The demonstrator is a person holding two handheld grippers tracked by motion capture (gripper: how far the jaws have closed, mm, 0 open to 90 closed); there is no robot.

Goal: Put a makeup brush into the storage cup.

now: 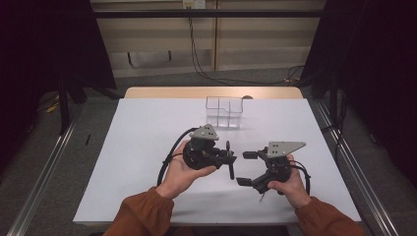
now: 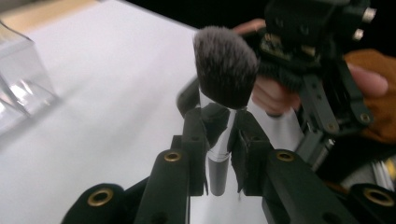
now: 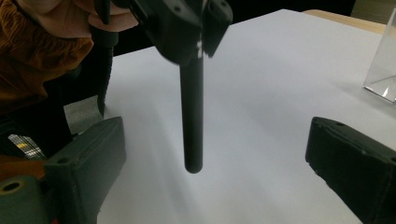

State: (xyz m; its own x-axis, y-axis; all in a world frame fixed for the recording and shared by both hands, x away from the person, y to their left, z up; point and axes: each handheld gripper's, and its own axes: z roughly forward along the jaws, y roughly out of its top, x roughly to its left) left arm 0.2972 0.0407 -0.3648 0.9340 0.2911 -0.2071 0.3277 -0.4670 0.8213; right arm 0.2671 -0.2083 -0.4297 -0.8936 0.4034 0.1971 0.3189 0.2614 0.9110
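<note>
A makeup brush (image 1: 230, 164) with a dark bristle head (image 2: 225, 65), a silver ferrule and a black handle (image 3: 192, 116) is held above the white table (image 1: 147, 147). My left gripper (image 1: 227, 157) is shut on the brush at its ferrule (image 2: 219, 140), and its pads (image 2: 198, 126) press on both sides. The handle hangs down in front of my right gripper (image 3: 215, 144), whose jaws stand wide open on either side with nothing between them. In the high view my right gripper (image 1: 246, 168) sits just right of the brush, pointing left.
A clear plastic organiser (image 1: 224, 111) with compartments stands at the back middle of the table (image 2: 18, 79) (image 3: 385, 65). Black cables trail from both grippers. Metal rails run along both sides of the table.
</note>
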